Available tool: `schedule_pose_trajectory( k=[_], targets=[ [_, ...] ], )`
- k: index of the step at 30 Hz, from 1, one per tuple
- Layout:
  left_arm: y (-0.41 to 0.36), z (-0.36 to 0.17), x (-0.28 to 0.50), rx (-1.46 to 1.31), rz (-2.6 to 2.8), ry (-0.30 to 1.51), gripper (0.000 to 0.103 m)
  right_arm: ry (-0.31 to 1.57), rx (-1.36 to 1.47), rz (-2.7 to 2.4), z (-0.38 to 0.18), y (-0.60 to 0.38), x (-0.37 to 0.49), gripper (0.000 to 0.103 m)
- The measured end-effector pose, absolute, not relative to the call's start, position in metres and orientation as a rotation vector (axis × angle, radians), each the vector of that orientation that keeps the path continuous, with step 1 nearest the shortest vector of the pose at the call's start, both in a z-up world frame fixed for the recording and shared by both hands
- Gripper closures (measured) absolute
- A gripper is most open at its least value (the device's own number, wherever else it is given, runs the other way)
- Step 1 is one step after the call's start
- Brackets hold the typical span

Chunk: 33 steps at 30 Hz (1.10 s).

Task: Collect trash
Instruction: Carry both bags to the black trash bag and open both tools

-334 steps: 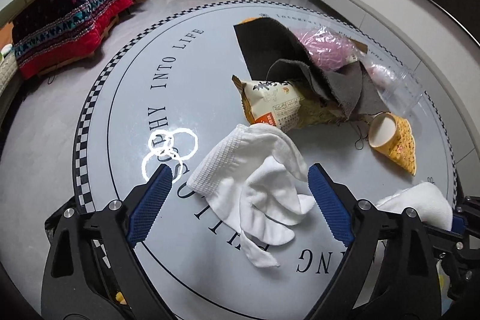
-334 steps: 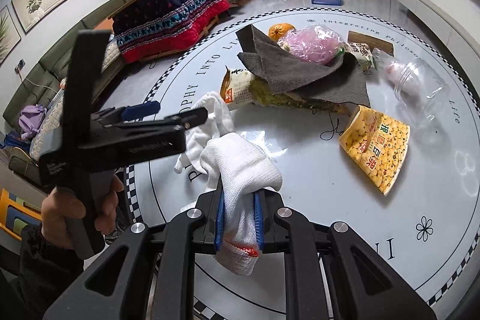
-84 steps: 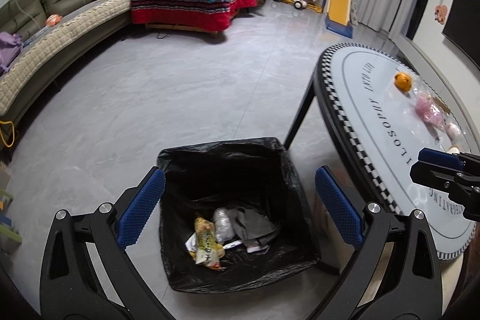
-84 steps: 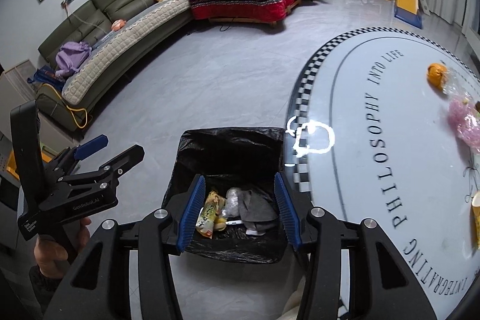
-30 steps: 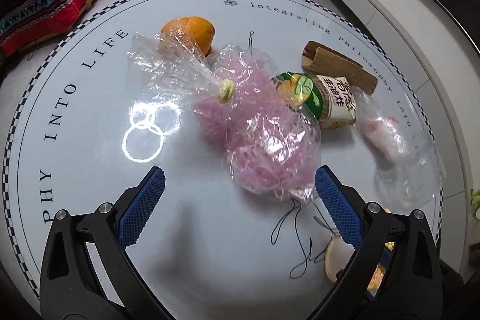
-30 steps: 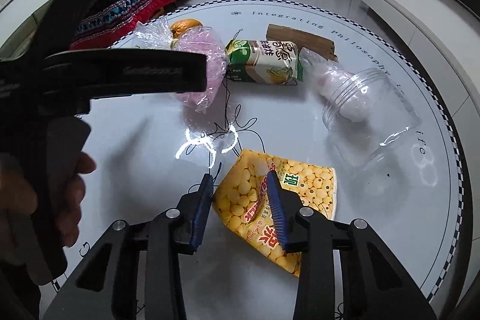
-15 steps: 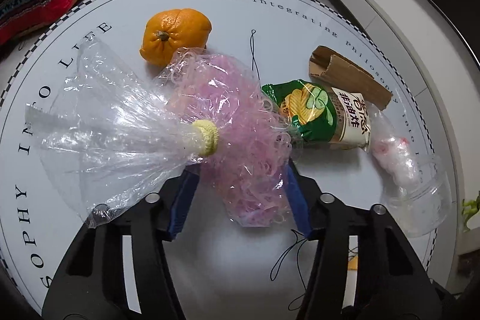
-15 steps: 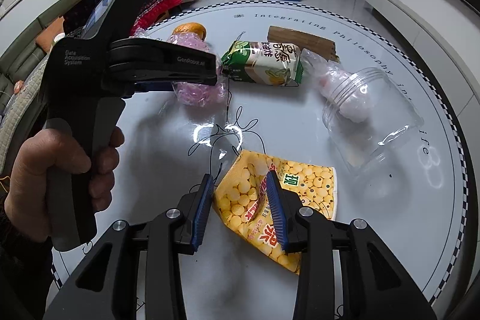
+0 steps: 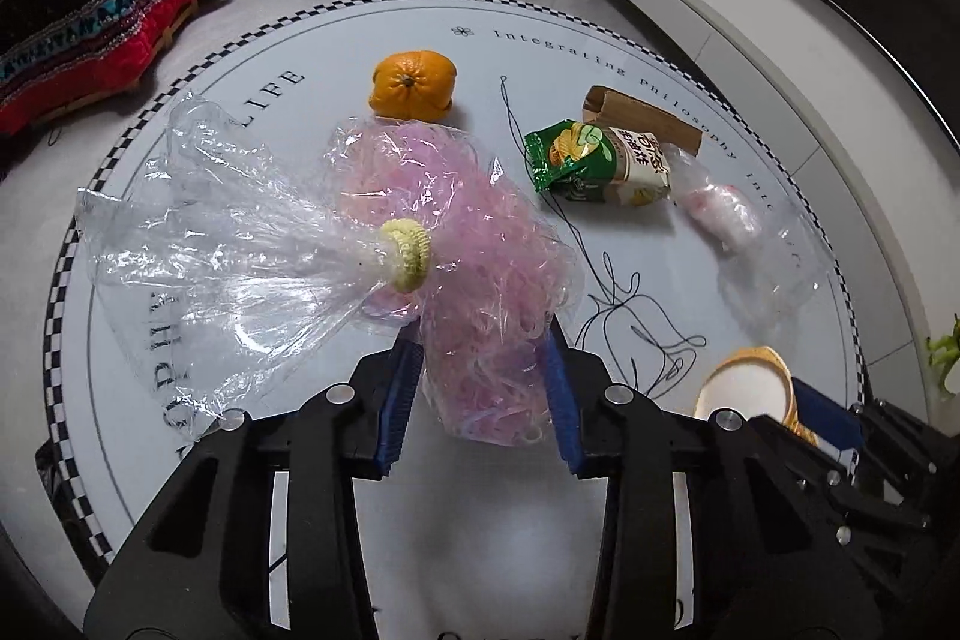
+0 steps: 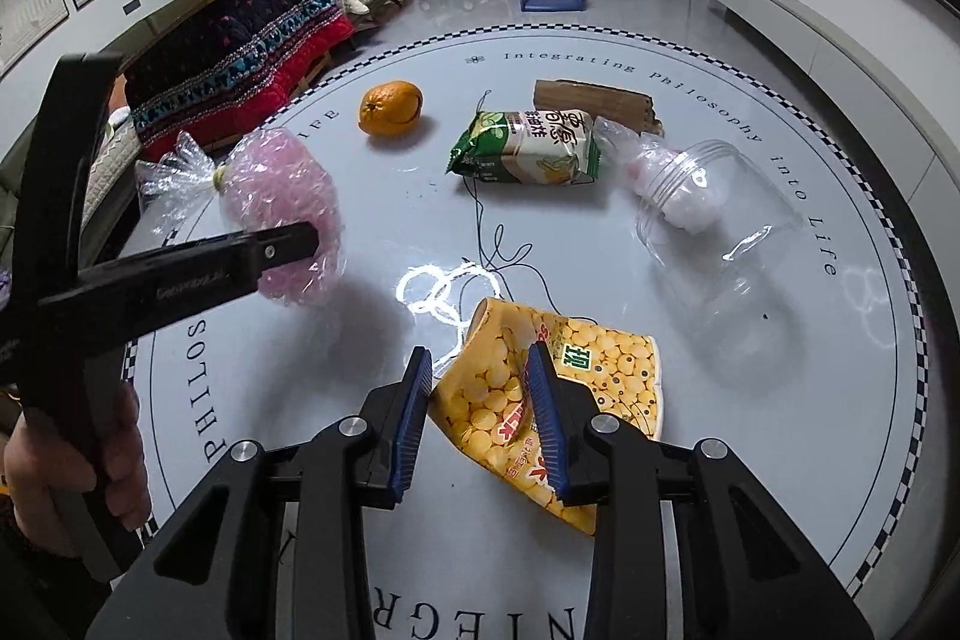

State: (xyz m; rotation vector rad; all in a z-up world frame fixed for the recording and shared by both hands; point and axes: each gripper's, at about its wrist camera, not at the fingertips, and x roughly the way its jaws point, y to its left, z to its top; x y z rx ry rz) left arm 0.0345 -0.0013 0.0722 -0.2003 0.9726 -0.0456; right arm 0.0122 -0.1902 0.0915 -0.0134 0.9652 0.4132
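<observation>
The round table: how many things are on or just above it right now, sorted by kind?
Snack packets: 2, green packet and yellow packet
Clear bags: 2, pink-filled bag and small bag
Clear jar: 1
Orange: 1
Cardboard piece: 1
Black thread: 1
Total: 8

A yellow snack bag (image 10: 543, 388) is clamped between the blue pads of the right gripper (image 10: 480, 406) above the round table (image 10: 780, 460). At the left, a pink-filled clear bag (image 10: 282, 196) is gripped by the left gripper (image 10: 294, 244). An orange (image 10: 390, 107), a green packet (image 10: 528, 148) and a clear jar (image 10: 720, 244) are seen lying on the table beyond.
</observation>
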Motion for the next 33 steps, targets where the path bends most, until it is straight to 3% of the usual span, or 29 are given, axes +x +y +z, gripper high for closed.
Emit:
schedule_pose_trajectory(
  k=[18,33],
  targets=[
    [0.078,0.095,-0.103,-0.215,0.073,0.886,0.064,0.924,-0.037,0.575,0.139,-0.104,-0.060,0.068],
    [0.175,0.091,-0.214,-0.257,0.307,0.862,0.063,0.912,-0.139,0.832,0.149,0.025,-0.140,0.068]
  ],
)
